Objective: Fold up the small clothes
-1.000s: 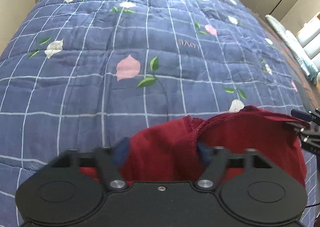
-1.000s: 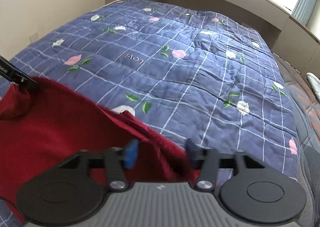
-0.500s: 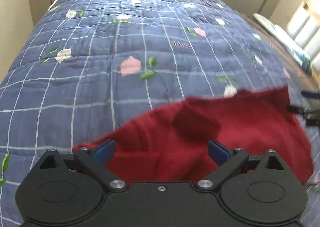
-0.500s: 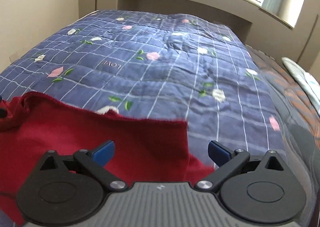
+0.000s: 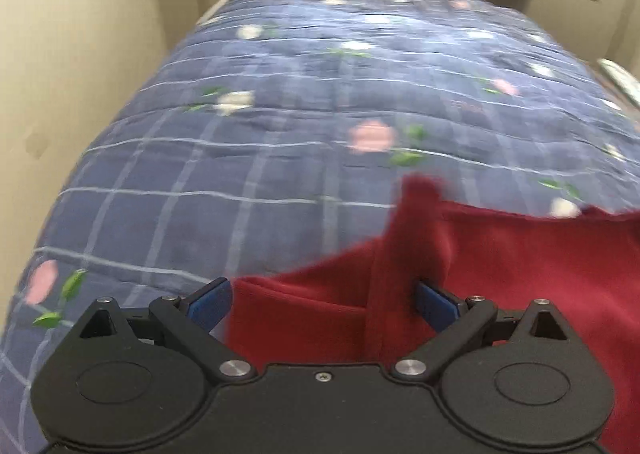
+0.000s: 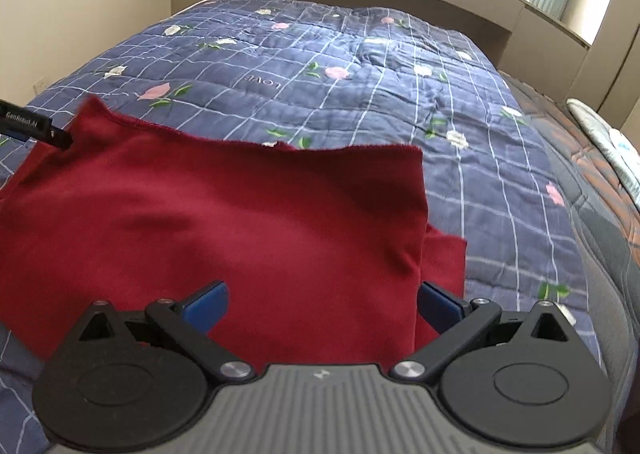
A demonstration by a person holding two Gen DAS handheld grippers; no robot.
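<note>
Two hand-held grippers, left [image 5: 323, 304] and right [image 6: 322, 304], gape empty over one red garment [image 6: 224, 230].

Left wrist view smeared throughout: flowers on the quilt [image 5: 280, 158] reduced to soft blobs, lettering unreadable. Red garment [image 5: 520, 274] cut off at the right edge, near part hidden behind the left claw [image 5: 324, 304] housing. In the right wrist view, garment's near hem hidden (likewise behind housing), pale bundle [image 6: 612, 142] at far right cropped, unidentifiable.
</note>
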